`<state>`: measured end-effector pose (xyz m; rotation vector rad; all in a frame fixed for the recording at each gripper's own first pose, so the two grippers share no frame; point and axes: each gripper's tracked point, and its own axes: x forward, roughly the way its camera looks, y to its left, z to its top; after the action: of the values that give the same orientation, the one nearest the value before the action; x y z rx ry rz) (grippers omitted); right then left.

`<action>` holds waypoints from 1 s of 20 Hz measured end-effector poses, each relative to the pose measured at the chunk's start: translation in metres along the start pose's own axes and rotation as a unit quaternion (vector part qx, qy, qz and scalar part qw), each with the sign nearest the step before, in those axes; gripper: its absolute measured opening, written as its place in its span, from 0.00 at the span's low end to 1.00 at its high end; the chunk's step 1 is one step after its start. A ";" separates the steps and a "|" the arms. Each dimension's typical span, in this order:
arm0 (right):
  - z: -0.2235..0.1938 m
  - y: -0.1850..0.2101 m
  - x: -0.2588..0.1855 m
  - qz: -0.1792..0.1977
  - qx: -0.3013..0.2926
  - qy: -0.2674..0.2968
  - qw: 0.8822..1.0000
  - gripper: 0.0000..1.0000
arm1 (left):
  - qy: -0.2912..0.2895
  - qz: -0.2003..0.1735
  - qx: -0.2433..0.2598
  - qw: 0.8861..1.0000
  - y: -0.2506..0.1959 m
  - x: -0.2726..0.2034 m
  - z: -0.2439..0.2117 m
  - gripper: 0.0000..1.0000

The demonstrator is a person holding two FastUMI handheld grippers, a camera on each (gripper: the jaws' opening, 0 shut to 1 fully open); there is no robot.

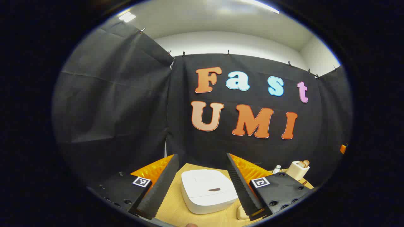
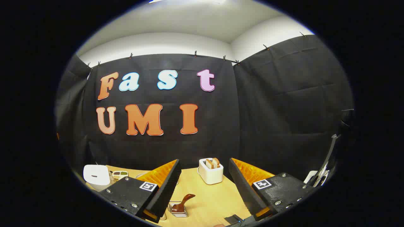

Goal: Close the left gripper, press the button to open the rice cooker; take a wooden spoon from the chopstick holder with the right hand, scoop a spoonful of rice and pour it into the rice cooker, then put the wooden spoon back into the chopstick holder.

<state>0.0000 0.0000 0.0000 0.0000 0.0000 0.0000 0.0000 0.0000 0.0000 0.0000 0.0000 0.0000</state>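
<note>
While both hand-held grippers hover with fingers apart, the left hand-held gripper (image 1: 202, 186) frames the closed white rice cooker (image 1: 208, 190) on the tabletop (image 1: 172, 205); between the right hand-held gripper (image 2: 204, 189) fingers, a wooden spoon (image 2: 183, 203) leans right from its holder (image 2: 178, 210), toaster (image 2: 210, 171) beyond.

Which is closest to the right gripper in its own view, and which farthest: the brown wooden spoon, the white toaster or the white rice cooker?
1. Brown wooden spoon: lowest, between the fingers, in a small holder.
2. White toaster: straight ahead, mid-table.
3. White rice cooker: far left, lid closed.
</note>
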 end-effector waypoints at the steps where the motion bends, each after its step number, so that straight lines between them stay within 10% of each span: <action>1: 0.000 -0.001 -0.001 -0.001 -0.001 0.001 1.000 0.95 | 0.000 0.000 -0.002 1.000 0.000 0.000 0.000 1.00; 20: -0.010 -0.021 0.003 -0.017 -0.012 0.011 1.000 0.95 | -0.007 -0.049 0.029 0.998 -0.033 0.037 0.021 1.00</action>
<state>0.0031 -0.0206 -0.0101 -0.0238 0.0223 -0.0349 0.0373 -0.0334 0.0208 0.0583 -0.0138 -0.0988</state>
